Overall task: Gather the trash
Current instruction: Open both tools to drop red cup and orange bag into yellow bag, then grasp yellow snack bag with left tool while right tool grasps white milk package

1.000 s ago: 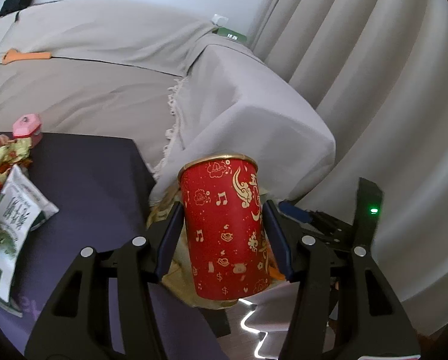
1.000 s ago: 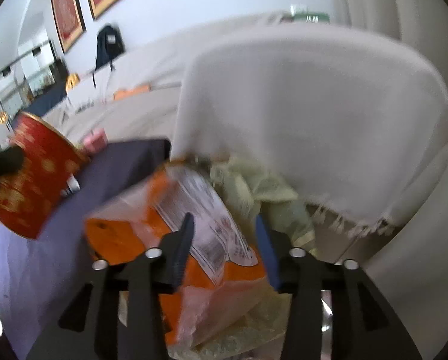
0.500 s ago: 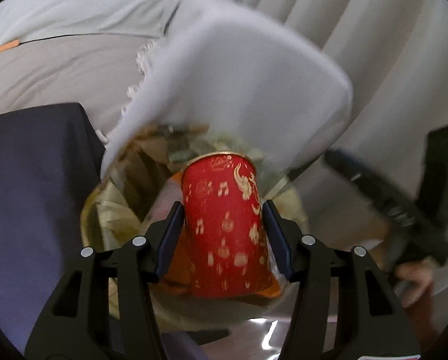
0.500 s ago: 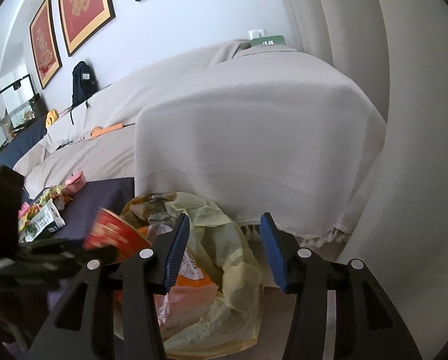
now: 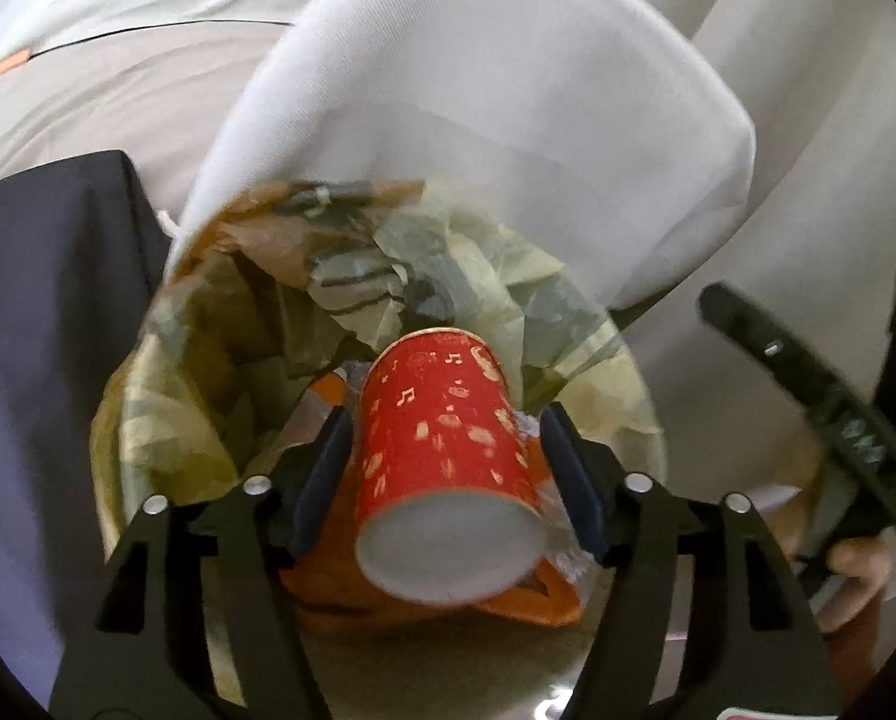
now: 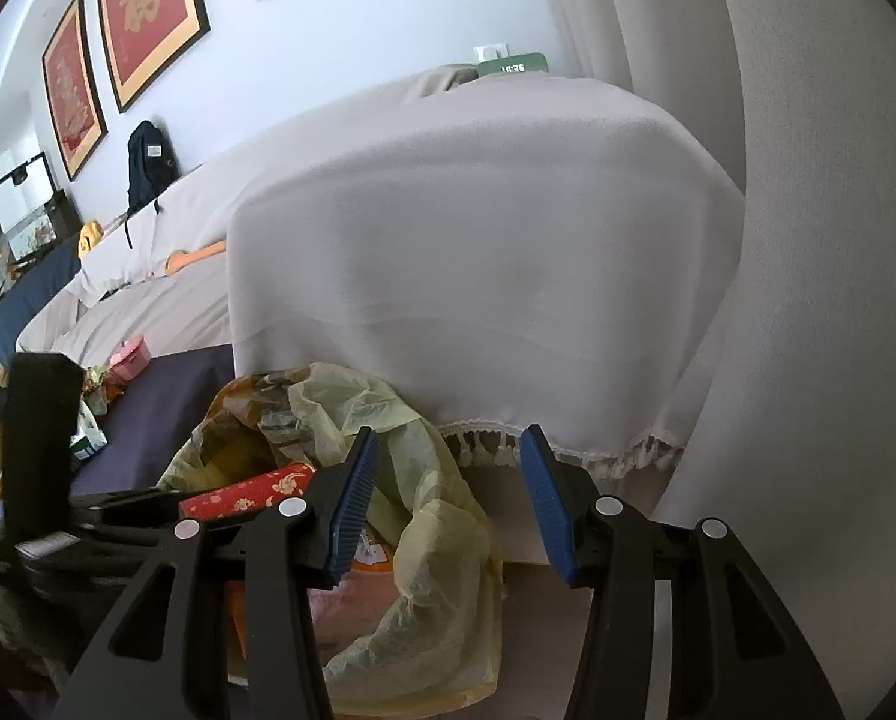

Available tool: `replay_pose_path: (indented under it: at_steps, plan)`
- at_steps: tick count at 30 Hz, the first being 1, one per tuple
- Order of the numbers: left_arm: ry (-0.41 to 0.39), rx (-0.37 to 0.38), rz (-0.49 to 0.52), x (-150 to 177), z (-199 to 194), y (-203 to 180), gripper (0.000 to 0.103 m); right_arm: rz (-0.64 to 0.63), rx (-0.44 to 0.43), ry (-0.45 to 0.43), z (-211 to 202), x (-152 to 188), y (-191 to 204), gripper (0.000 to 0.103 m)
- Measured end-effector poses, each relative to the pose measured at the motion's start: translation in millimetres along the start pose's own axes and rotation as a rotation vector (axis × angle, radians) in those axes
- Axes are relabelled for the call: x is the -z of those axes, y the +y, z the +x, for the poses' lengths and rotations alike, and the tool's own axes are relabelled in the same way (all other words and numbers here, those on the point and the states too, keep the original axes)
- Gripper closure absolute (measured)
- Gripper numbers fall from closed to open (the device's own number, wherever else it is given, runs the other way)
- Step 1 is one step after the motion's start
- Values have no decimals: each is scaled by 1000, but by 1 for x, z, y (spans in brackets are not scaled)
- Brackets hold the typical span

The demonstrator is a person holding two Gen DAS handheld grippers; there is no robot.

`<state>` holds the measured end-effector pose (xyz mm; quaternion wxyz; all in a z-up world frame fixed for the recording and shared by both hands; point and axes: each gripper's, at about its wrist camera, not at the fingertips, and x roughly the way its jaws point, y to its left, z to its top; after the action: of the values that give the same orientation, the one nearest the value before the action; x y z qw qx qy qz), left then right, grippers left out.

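Over lined bin [image 5: 166,420]; red gold-patterned cup [image 5: 442,438]

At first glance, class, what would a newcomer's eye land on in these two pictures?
The red paper cup with gold designs, tipped mouth-down between the left gripper fingers over the yellow-lined trash bin, where an orange wrapper lies. In the right wrist view, red framed pictures hang above the covered sofa.
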<state>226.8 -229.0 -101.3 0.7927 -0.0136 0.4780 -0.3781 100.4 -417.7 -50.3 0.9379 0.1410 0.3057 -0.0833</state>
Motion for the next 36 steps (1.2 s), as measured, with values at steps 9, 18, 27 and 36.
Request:
replay_pose_path:
  at_steps: [9,18,27,36]
  plan:
    - [-186,-101,-10,2,-94,26,36,-20,-38,-4,-1,0,22,56]
    - [-383,-296,-11,7,-191,82,36,-96,-112,-3,2,-3,73,56]
    - [-422,-425,-138,40,-277,175,36,-195,-215,26,10,0,143,56]
    - [-317,-415,-192,78,-262,214,36,-281,-298,120,30,20,222,56]
